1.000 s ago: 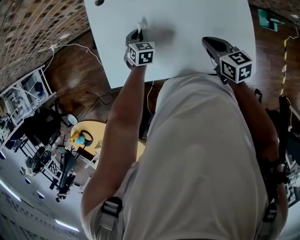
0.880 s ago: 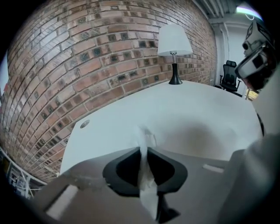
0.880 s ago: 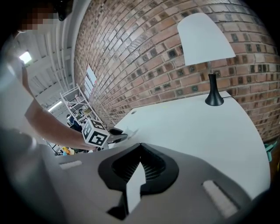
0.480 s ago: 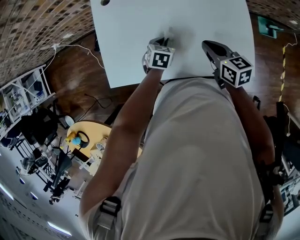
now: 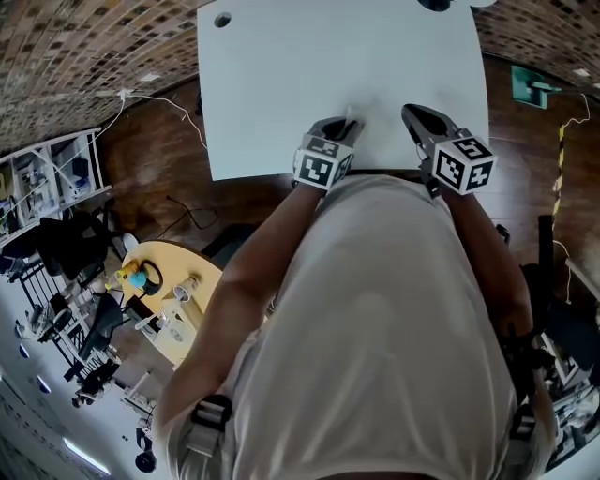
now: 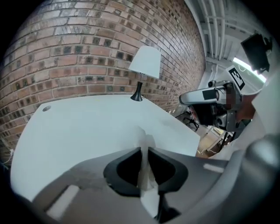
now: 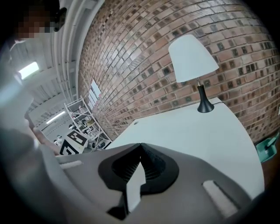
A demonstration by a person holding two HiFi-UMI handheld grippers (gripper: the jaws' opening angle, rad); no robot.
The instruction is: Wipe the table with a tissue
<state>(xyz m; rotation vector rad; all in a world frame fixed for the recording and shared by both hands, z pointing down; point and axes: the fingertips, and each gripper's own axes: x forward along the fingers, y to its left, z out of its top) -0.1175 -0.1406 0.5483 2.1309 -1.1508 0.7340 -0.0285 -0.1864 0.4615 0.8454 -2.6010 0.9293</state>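
A white tissue (image 6: 143, 168) is pinched between the dark pads of my left gripper (image 6: 143, 151), and its crumpled top sticks up past the tips. In the head view this left gripper (image 5: 345, 125) is over the near edge of the white table (image 5: 281, 75), with the tissue (image 5: 353, 116) at its tip on or just above the surface. My right gripper (image 5: 411, 112) hovers close to its right, over the same edge. Its jaws (image 7: 140, 146) meet at the tips with nothing between them. The left gripper view shows the right gripper (image 6: 205, 94) off to the side.
A white-shaded lamp (image 6: 144, 63) on a black base stands at the table's far edge by the brick wall. A round cable hole (image 5: 222, 20) sits in the far left corner. Below left, on the wooden floor, are a round yellow table (image 5: 178, 291) with small items, shelving (image 5: 47, 178) and cables.
My left gripper has slid to the right along the table's near edge with the tissue, ending close beside the right gripper. The right gripper has hardly shifted.
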